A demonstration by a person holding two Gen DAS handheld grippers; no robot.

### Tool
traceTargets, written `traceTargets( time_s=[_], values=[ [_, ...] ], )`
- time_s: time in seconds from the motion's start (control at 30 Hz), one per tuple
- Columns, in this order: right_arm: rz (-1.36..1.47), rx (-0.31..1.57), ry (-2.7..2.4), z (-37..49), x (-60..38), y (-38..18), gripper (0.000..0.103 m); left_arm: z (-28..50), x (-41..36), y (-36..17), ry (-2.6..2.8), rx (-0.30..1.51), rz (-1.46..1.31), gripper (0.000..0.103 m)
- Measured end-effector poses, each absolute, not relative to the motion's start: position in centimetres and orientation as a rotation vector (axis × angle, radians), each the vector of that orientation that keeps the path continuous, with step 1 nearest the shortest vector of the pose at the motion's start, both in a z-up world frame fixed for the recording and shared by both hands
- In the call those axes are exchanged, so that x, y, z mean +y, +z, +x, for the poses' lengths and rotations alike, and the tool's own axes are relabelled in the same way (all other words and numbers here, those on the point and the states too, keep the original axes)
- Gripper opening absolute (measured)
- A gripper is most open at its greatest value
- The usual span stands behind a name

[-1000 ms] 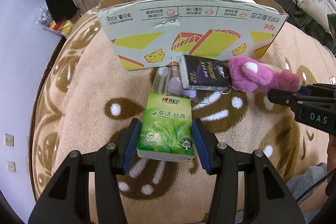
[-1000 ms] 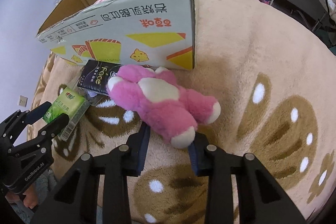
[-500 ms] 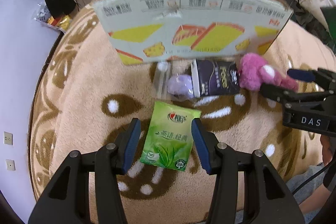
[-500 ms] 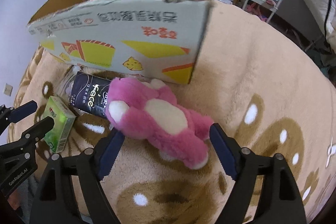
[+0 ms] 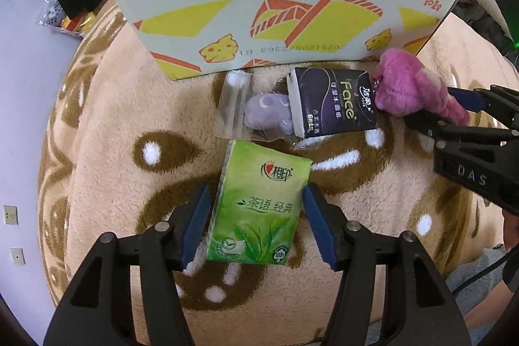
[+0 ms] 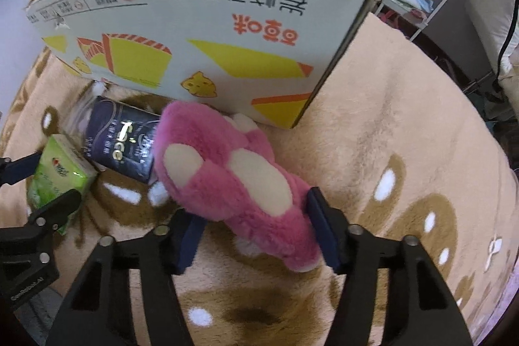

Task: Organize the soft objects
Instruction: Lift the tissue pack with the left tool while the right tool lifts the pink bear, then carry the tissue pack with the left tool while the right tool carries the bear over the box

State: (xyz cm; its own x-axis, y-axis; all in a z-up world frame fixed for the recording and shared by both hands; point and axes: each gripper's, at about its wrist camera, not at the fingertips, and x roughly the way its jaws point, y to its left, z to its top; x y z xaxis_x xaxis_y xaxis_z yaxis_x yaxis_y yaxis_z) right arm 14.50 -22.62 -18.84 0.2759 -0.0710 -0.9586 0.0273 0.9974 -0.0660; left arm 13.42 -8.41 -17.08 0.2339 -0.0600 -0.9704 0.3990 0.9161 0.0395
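On beige rug (image 5: 107, 125), green tissue pack (image 5: 256, 206) between left claw (image 5: 256, 226), seemingly ungripped

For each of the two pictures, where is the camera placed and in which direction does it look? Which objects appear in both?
Left wrist: sits on the left gripper, looking forward and down at the green tissue pack between its open fingers; the right gripper shows at right.
Right wrist: sits on the right gripper, looking forward and down at the pink plush toy between its fingers; the left gripper shows at left.
Shared: both items, dark tissue pack, cardboard box, blanket.
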Motion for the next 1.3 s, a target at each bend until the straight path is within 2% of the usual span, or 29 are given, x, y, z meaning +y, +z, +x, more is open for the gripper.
traceTargets(
  time_s=[0.27, 0.33, 0.83, 1.07, 1.3],
  values=[
    [-0.027, 1.268, -0.065, 14.3, -23.3, -18.4, 0.050, 13.8, -8.8, -17.9, -0.324, 1.312, 0.332, 0.056],
    [-0.012, 1.252, -0.055, 13.9, -22.8, -17.6, 0.045, 13.6, -8.9, -17.7, -0.324, 1.303, 0.343, 0.056],
    [0.059, 1.152, -0.044, 11.2, -24.6, -13.2, 0.044, 12.6, -7.8, -15.2, -0.312, 1.215, 0.277, 0.053],
    [0.082, 1.081, -0.044, 9.6, -25.3, -11.1, 0.044, 10.7, -6.2, -11.0, -0.289, 1.056, 0.227, 0.054],
    [0.110, 0.931, -0.036, 8.3, -25.7, -7.4, 0.044, 9.5, -5.4, -6.1, -0.275, 0.850, 0.182, 0.054]
  ],
)
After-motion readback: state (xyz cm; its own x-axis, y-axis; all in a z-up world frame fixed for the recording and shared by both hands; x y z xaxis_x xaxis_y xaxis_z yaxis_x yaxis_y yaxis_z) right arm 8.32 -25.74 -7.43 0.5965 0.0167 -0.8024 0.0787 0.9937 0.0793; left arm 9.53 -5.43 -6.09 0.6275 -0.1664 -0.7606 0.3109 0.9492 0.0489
